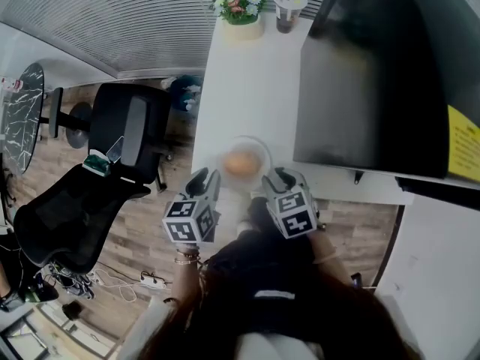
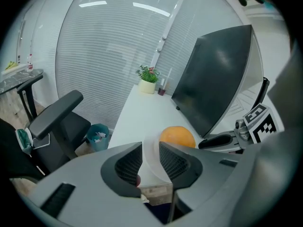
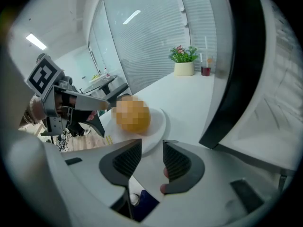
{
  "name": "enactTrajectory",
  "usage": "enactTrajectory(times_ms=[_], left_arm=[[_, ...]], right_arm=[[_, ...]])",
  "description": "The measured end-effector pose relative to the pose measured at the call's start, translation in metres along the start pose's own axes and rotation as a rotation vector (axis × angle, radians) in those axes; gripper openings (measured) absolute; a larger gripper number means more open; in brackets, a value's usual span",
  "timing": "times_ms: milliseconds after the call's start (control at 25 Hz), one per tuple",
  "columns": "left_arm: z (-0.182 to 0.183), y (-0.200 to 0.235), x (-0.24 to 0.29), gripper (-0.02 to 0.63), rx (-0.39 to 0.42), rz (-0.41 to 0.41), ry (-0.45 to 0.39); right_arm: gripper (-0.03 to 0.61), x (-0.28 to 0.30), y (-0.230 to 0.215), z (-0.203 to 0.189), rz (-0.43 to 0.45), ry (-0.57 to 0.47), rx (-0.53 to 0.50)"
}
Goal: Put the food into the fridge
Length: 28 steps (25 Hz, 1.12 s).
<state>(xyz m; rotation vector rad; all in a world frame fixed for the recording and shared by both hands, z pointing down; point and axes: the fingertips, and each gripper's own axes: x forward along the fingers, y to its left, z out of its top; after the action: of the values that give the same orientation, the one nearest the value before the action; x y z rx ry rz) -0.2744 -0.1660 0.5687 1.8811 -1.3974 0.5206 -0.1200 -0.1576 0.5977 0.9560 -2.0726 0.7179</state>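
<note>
A round food item is seen on a shallow white plate. It is orange all over, with a smooth, slightly glossy skin, and no stalk or marking can be made out (whether it is a fruit or a bun cannot be told). The plate is set near the front edge of a long white counter, just left of a black, glossy door panel.

The plate is flanked by both tools. The left gripper is held at the plate's left side with its jaws apart. In the left gripper view the plate's pale rim is seen running through the gap between the ribbed pads, and no pressure on it is seen. The right gripper is held at the plate's right side, also with its jaws spread. In the right gripper view only bare counter is seen between its pads, and the plate's rim lies just ahead of the left jaw. Nothing is gripped by either tool.

At the far end of the counter a potted plant and a lidded cup are placed side by side. A black office chair is seen on the wooden floor to the left.
</note>
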Motion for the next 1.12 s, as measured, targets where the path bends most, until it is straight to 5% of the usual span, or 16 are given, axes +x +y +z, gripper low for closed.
enactTrajectory(times_ms=[1120], left_arm=[[-0.012, 0.008, 0.030, 0.144, -0.025, -0.017, 0.138]], right_arm=[[0.146, 0.015, -0.009, 0.009, 0.046, 0.017, 0.033]])
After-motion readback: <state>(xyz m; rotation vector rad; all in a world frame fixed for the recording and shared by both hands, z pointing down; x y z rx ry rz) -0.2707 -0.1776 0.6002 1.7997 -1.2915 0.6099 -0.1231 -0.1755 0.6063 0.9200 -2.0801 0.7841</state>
